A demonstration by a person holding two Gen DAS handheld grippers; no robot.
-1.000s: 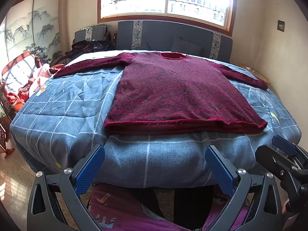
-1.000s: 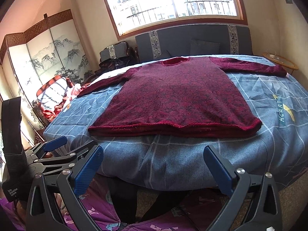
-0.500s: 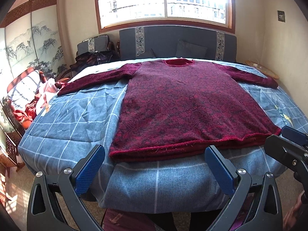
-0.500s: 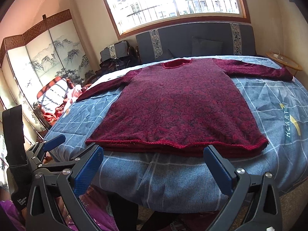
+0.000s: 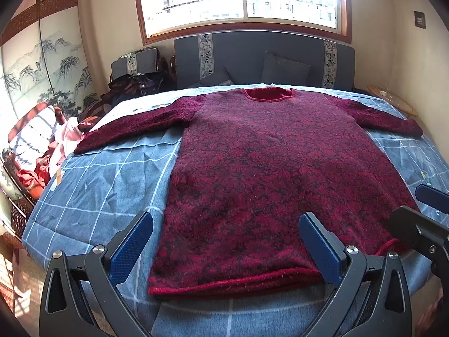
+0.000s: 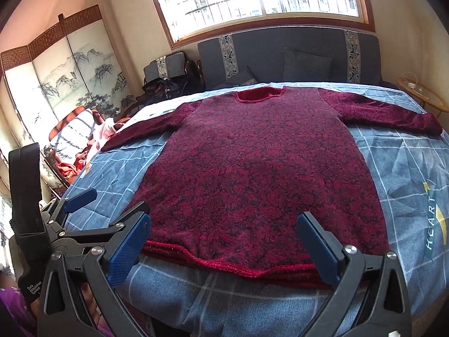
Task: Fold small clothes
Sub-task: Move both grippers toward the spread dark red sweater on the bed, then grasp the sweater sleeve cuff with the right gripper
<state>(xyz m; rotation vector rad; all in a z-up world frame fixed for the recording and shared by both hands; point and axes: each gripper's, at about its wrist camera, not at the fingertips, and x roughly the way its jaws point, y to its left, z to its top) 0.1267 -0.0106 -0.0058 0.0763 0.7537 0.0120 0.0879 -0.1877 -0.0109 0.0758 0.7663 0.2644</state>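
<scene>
A dark red patterned sweater (image 5: 269,174) lies flat on the bed, front up, neck at the far end, both sleeves spread out sideways; it also shows in the right wrist view (image 6: 261,174). My left gripper (image 5: 224,247) is open and empty, hovering over the hem near its left corner. My right gripper (image 6: 224,247) is open and empty over the hem toward its right side. Each gripper appears at the edge of the other's view: the right gripper (image 5: 421,224) and the left gripper (image 6: 73,219).
The bed has a blue checked cover (image 5: 106,185) and a grey headboard (image 5: 263,56) with cushions. A painted folding screen (image 6: 70,84) and a chair with piled clothes (image 5: 42,151) stand at the left. A small round side table (image 6: 421,95) stands at the right.
Both grippers have moved forward and up from below the bed's near edge to above the sweater's hem. Both stayed open. The sweater has not moved.
</scene>
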